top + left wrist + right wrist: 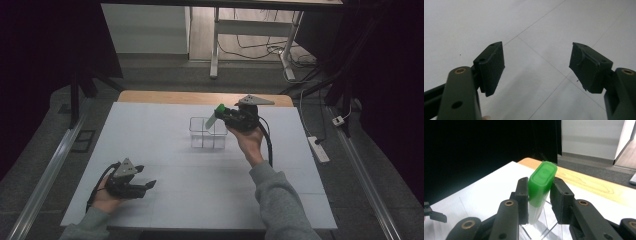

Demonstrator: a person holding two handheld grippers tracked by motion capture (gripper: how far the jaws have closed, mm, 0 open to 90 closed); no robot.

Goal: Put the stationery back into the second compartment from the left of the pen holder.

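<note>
My right gripper [224, 115] is shut on a slim translucent stick with a green cap [215, 115], held tilted above a clear plastic box [207, 136] at the middle of the table. In the right gripper view, the green cap [542, 178] pokes up between the two pads, and the stick's pale lower part reaches towards the clear box [545, 228] underneath. My left gripper [146, 176] hovers low over the white sheet at the front left. Its jaws are open with nothing between them. The left gripper view shows the open gripper [536, 67] over bare white sheet.
A white sheet [200, 190] covers the table, and a wooden edge [150, 96] shows along the back. On the floor to the right lies a power strip [318, 149] with cables. White desk legs [215, 55] stand beyond the table.
</note>
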